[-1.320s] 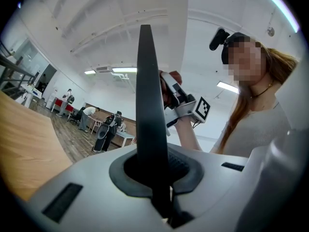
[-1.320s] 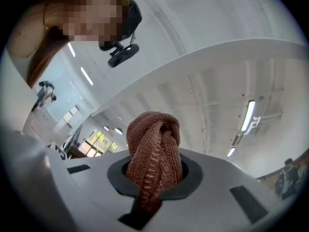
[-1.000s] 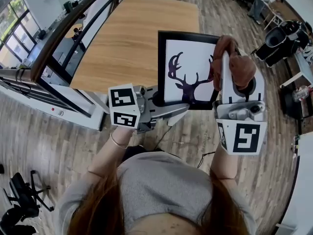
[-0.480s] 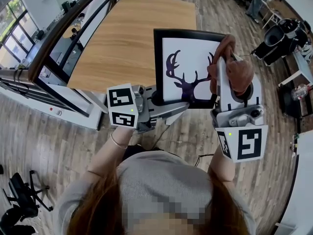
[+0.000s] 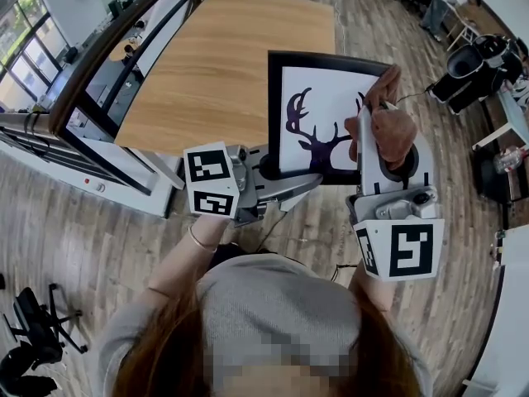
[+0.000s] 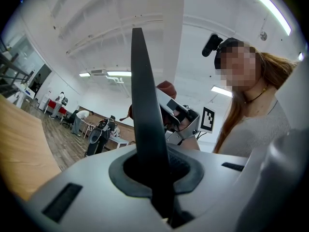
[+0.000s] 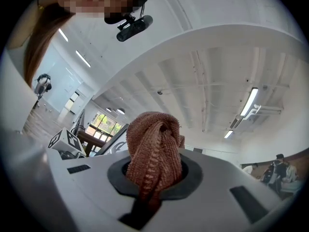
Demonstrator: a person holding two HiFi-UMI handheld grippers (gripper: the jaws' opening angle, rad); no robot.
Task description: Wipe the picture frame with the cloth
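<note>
A black picture frame (image 5: 274,114) with a dark deer silhouette on white is held up in the air in the head view. My left gripper (image 5: 273,170) is shut on its lower left corner; in the left gripper view the frame's black edge (image 6: 145,129) stands upright between the jaws. My right gripper (image 5: 382,143) is shut on a bunched reddish-brown cloth (image 5: 388,122), which lies against the right side of the picture. In the right gripper view the cloth (image 7: 154,153) bulges out of the jaws.
Behind the frame stands a wooden table (image 5: 223,64) with a dark railing (image 5: 99,73) at its left. Black chairs (image 5: 475,64) stand at the far right, an office chair (image 5: 33,337) at the lower left. Wood floor lies below.
The frame and the cloth shifted slightly left half a second ago and have come back right. The right gripper has rolled a little and sits slightly lower in the picture.
</note>
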